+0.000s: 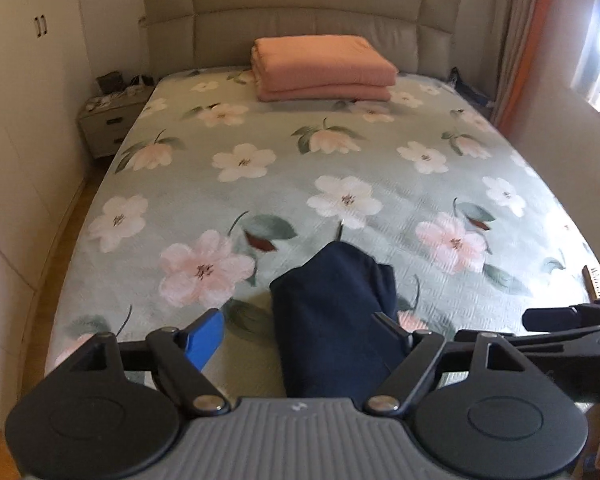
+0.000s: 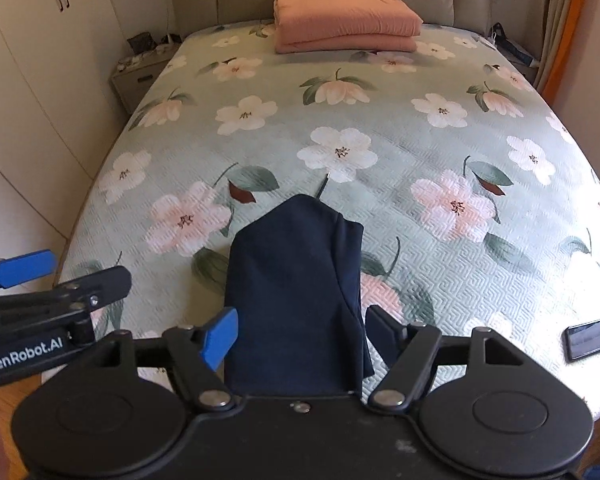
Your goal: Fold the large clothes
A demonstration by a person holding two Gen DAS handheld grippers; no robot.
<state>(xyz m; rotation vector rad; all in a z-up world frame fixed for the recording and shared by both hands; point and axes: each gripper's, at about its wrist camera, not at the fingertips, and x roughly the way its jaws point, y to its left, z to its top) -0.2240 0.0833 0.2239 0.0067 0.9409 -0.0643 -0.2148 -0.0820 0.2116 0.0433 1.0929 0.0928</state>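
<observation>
A dark navy garment (image 1: pixel 332 320) lies folded into a narrow bundle at the near edge of the floral bedspread (image 1: pixel 300 184), also seen in the right wrist view (image 2: pixel 296 292). My left gripper (image 1: pixel 300 336) is open, its blue-padded fingers (image 1: pixel 206 338) on either side of the garment's near end. My right gripper (image 2: pixel 300 334) is open too, its fingers (image 2: pixel 220 336) straddling the same bundle. The left gripper (image 2: pixel 24 280) shows at the left of the right wrist view; the right gripper (image 1: pixel 560 320) shows at the right of the left wrist view.
A folded pink blanket (image 1: pixel 322 68) lies by the padded headboard (image 1: pixel 300 12). A nightstand (image 1: pixel 108 124) stands left of the bed beside white wardrobes (image 1: pixel 20 120). A black phone (image 2: pixel 586 339) lies on the bed's near right corner. Curtains (image 1: pixel 532 40) hang at the right.
</observation>
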